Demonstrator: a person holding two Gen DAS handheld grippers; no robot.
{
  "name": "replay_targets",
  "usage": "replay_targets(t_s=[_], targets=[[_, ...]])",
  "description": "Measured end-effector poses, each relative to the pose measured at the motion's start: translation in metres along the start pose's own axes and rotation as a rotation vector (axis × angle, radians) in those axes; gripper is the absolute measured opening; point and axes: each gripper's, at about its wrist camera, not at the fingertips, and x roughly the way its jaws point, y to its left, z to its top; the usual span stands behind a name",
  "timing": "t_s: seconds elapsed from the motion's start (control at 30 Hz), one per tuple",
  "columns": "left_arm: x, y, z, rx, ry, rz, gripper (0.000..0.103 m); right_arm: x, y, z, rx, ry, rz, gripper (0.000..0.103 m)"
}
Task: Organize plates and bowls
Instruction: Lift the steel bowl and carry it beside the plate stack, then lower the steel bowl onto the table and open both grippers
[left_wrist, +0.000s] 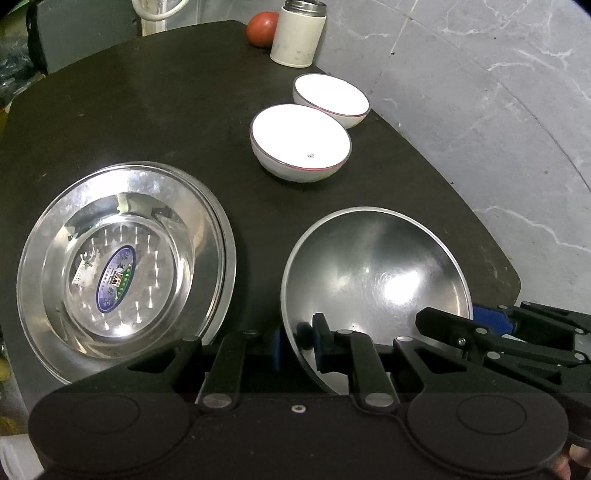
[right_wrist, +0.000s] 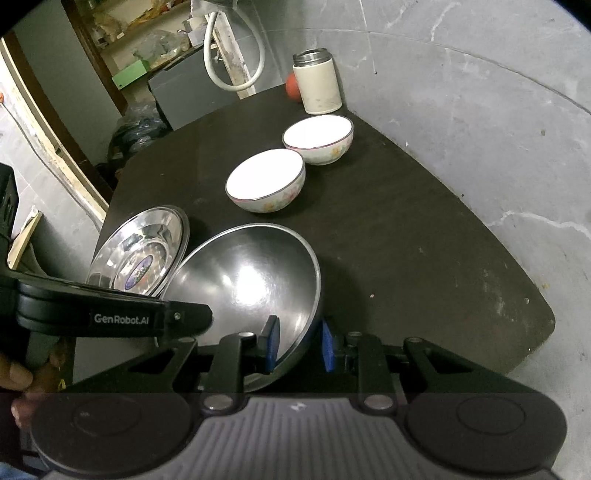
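A plain steel bowl (left_wrist: 373, 273) (right_wrist: 251, 280) sits near the table's front edge. My left gripper (left_wrist: 299, 345) is shut on its left rim, one pad outside and one inside. My right gripper (right_wrist: 301, 345) is shut on its right rim the same way, and it also shows in the left wrist view (left_wrist: 495, 325). A stack of steel plates (left_wrist: 125, 266) (right_wrist: 140, 258) with a blue sticker lies to the bowl's left. Two white ceramic bowls, a nearer one (left_wrist: 300, 142) (right_wrist: 266, 181) and a farther one (left_wrist: 330, 99) (right_wrist: 318, 138), stand farther back.
A cream flask (left_wrist: 298, 33) (right_wrist: 317, 83) and a red tomato (left_wrist: 261, 28) (right_wrist: 291, 85) stand at the far end of the dark table (left_wrist: 147, 110) (right_wrist: 406, 240). A grey marbled wall runs along the right. Shelves and a hose are at the back left.
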Motion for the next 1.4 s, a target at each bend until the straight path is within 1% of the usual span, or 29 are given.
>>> replay_targets(t_s=[0.23, 0.5, 0.53, 0.6, 0.73, 0.77, 0.83, 1.0, 1.03, 1.1, 1.13, 1.17, 1.2, 1.27, 1.4], targets=[[-0.002, 0.000, -0.002, 0.000, -0.001, 0.004, 0.018, 0.001, -0.002, 0.001, -0.006, 0.007, 0.012, 0.029], [-0.004, 0.000, -0.003, -0.004, -0.002, 0.021, 0.024, -0.002, -0.003, 0.000, -0.011, 0.002, 0.015, 0.035], [-0.005, 0.000, -0.003, -0.002, -0.004, 0.025, 0.024, -0.002, -0.003, 0.000, -0.011, 0.001, 0.014, 0.037], [-0.009, 0.000, -0.003, 0.000, -0.010, 0.030, 0.030, -0.002, -0.003, 0.000, -0.008, 0.000, 0.012, 0.040], [-0.015, 0.002, -0.004, -0.003, -0.024, 0.038, 0.035, -0.005, -0.003, 0.000, -0.002, -0.011, 0.003, 0.048], [-0.017, 0.002, -0.004, -0.002, -0.028, 0.041, 0.037, -0.006, -0.003, 0.000, -0.002, -0.014, 0.000, 0.051], [-0.022, 0.002, -0.003, 0.004, -0.039, 0.047, 0.041, -0.008, -0.003, 0.001, 0.000, -0.023, -0.006, 0.054], [-0.036, 0.000, -0.001, 0.022, -0.087, 0.062, 0.057, -0.014, -0.003, 0.003, 0.003, -0.053, -0.016, 0.061], [-0.038, 0.000, 0.000, 0.022, -0.097, 0.065, 0.058, -0.015, -0.003, 0.004, 0.003, -0.060, -0.018, 0.063], [-0.041, 0.000, 0.001, 0.020, -0.119, 0.072, 0.068, -0.018, -0.003, 0.005, 0.002, -0.073, -0.022, 0.067], [-0.042, 0.001, 0.002, 0.017, -0.130, 0.075, 0.071, -0.019, -0.003, 0.006, 0.003, -0.079, -0.023, 0.070], [-0.043, 0.001, 0.003, 0.014, -0.141, 0.077, 0.077, -0.019, -0.003, 0.006, 0.003, -0.084, -0.024, 0.074], [-0.044, 0.002, 0.004, 0.012, -0.148, 0.081, 0.082, -0.020, -0.004, 0.007, 0.004, -0.088, -0.024, 0.076], [-0.044, 0.002, 0.007, 0.010, -0.159, 0.103, 0.088, -0.020, -0.005, 0.009, 0.006, -0.095, -0.023, 0.083], [-0.043, 0.007, 0.014, -0.016, -0.182, 0.125, 0.099, -0.018, -0.007, 0.012, 0.007, -0.106, -0.024, 0.089]])
